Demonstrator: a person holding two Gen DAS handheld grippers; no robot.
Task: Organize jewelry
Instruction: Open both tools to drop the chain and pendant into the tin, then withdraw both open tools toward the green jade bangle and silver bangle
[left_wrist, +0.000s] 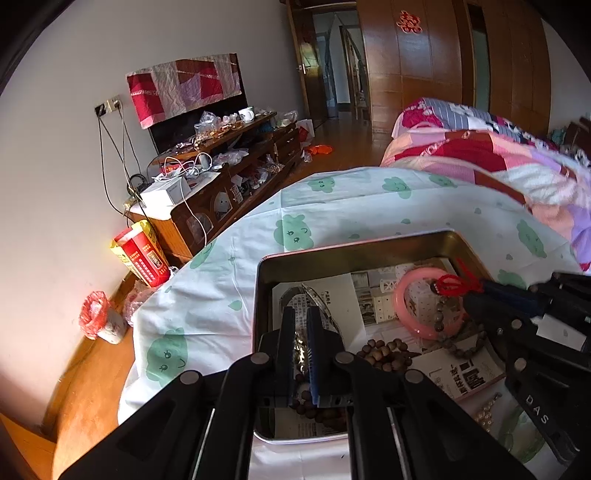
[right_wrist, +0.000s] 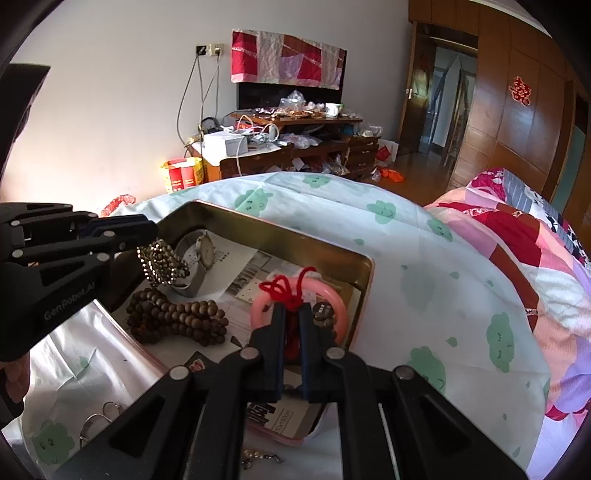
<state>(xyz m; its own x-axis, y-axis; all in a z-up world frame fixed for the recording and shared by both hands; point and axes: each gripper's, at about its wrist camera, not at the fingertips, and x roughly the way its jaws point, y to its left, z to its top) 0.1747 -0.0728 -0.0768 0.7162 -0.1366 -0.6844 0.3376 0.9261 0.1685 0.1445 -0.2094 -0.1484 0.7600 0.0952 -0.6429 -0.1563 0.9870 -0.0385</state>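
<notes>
On the bed, one tin (right_wrist: 354, 266); left tool (right_wrist: 149, 230) clamps a chain (right_wrist: 160, 264), right tool (right_wrist: 291, 314) a red cord (right_wrist: 286, 291).

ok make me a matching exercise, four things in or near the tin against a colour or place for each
Things:
1. bangle
2. knotted cord
3. wristwatch
4. wooden bead string

Descriptions:
A. red, between the right gripper's jaws
B. dark brown, heaped in the tin
C. pale dial, lying on paper near the tin's far wall
D. pink, a plain ring in the tin

Pairs: 1-D, 2-A, 3-C, 4-B
</notes>
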